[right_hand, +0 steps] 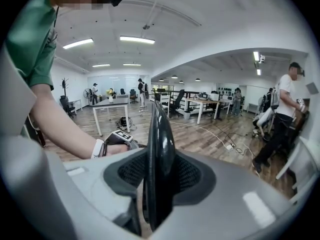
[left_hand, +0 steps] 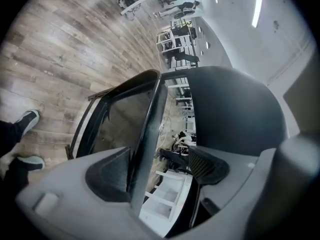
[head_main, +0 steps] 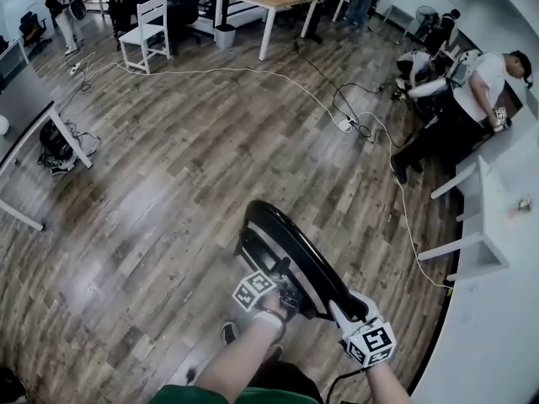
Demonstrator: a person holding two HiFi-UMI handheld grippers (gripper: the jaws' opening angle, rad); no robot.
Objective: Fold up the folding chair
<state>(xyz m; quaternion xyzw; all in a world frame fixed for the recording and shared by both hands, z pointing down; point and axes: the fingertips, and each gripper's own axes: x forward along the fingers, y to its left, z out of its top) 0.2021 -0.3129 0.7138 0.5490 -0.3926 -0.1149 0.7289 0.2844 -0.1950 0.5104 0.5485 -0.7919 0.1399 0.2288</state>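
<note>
We clamp our right tool on the chair rim. Our left tool stands wide, with the chair's frame against one pad.

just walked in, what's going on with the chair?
A person works a black folding chair with two handheld claws. The right claw is clamped on the chair's thin edge. The left claw is open around a frame bar, which sits close against one pad. The chair looks folded nearly flat.
</note>
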